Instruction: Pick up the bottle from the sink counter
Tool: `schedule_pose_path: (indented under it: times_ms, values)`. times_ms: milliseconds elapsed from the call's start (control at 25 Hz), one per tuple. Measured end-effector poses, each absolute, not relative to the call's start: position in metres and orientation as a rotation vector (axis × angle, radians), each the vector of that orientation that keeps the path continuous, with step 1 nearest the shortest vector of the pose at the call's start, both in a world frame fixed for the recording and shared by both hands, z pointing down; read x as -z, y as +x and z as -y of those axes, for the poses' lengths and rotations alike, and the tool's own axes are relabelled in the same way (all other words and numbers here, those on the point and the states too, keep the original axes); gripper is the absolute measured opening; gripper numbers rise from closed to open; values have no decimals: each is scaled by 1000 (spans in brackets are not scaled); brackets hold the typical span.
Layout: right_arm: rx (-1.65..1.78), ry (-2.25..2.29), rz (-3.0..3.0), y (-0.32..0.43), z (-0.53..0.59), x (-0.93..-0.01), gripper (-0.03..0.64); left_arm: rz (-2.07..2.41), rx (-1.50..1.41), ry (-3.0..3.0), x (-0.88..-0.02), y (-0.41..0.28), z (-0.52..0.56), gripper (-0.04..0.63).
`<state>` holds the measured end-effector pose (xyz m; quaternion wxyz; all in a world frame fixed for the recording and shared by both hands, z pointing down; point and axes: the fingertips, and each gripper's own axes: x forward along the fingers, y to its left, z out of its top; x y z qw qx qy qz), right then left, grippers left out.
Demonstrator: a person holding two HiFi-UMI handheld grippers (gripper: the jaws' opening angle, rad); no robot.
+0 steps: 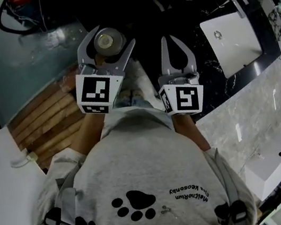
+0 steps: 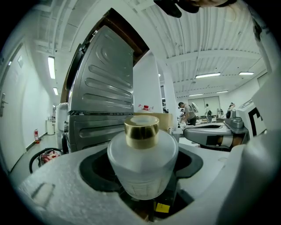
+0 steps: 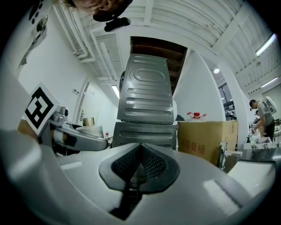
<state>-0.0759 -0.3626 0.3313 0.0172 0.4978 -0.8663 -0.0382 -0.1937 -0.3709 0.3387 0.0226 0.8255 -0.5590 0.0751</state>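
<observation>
A frosted white bottle (image 2: pixel 142 165) with a gold cap (image 2: pixel 141 130) sits between the jaws of my left gripper (image 2: pixel 142 176), which is shut on it and holds it up in the air. In the head view the bottle (image 1: pixel 107 41) shows from above, cap toward the camera, inside the left gripper (image 1: pixel 106 46). My right gripper (image 1: pixel 174 45) is held beside it at the right, its jaws shut with nothing between them. In the right gripper view the jaws (image 3: pixel 139 162) meet tip to tip, and the bottle (image 3: pixel 90 130) shows at the left.
A white sink basin (image 1: pixel 231 39) is set in the dark marble counter (image 1: pixel 215 80) at the right. A big grey ribbed appliance (image 2: pixel 103 101) and a cardboard box (image 3: pixel 207 138) stand ahead. Wooden floor boards (image 1: pixel 45 120) lie at the left.
</observation>
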Motion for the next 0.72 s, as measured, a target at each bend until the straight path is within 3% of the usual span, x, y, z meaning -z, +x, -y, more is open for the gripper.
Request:
schedule_pose_path:
  times_ms: [720]
  values:
    - [163,1461,2709,-96,343,-320,0,1869,-201,2459,-333,-222,344,344]
